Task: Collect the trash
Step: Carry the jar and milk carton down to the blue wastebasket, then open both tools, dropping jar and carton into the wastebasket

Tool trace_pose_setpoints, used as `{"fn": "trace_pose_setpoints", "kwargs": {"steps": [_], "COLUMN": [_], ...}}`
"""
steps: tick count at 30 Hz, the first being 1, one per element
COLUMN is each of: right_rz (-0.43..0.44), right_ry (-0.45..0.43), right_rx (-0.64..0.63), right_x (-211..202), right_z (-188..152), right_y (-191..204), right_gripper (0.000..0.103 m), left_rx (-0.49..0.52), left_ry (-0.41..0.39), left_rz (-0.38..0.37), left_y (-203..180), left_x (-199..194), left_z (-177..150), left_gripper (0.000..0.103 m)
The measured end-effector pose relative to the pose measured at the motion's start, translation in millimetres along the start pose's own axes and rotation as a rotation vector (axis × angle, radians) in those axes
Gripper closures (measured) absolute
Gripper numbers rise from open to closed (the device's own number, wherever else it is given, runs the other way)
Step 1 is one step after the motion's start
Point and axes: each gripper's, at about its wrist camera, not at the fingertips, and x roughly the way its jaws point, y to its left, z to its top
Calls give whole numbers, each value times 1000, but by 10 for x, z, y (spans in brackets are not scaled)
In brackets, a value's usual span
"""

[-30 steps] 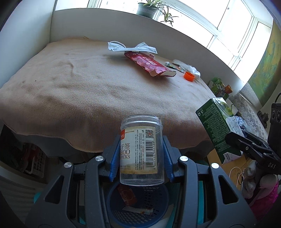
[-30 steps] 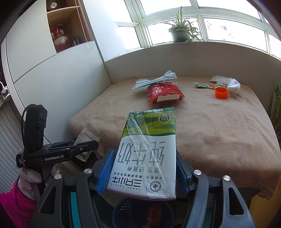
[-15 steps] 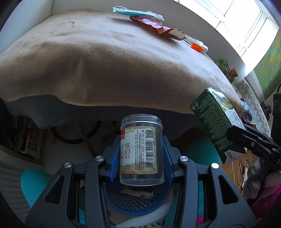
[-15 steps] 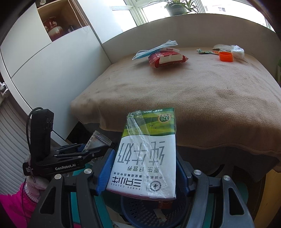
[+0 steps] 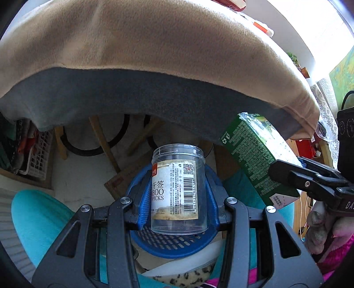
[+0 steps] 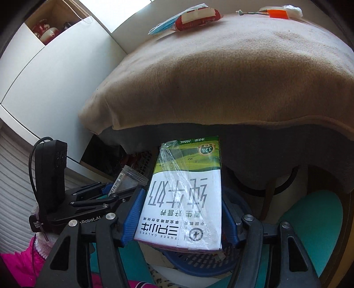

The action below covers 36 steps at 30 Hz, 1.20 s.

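My left gripper (image 5: 178, 199) is shut on a clear plastic toothpick jar (image 5: 178, 190) with a white label, held over a blue mesh basket (image 5: 174, 244) below the table edge. My right gripper (image 6: 183, 212) is shut on a green and white milk carton (image 6: 185, 195), held over the same blue basket (image 6: 199, 259). The carton (image 5: 256, 155) and the right gripper show at the right of the left wrist view. The jar (image 6: 127, 179) and the left gripper show at the left of the right wrist view.
A table with a tan blanket (image 6: 221, 73) hangs above both grippers. On it lie a red snack packet (image 6: 197, 18), a face mask (image 6: 163, 27), an orange cap (image 6: 277, 13) and a white wrapper (image 6: 293, 10). A teal seat (image 5: 39, 219) flanks the basket.
Both grippers have dropped from table height to below the table edge, still holding the jar and the carton. The basket now sits closer under them.
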Motion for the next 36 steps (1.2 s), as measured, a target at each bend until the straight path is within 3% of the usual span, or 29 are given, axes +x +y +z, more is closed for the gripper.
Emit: {"fn": "trace_pose_setpoints", "kwargs": {"steps": [15,36], "right_rz": [-3,-33], "right_ry": [129,132], "right_rx": [91,103], "right_x": [411,410], "right_z": [-251,-246], "right_y": [-268,-316], "right_gripper": [36,36], "left_rx": [17,20], "left_ry": [91,96], "left_rz": [16,34], "left_y": [8,26], "left_x": [304,302], "left_z": [-180,-186], "left_gripper": [60,58]}}
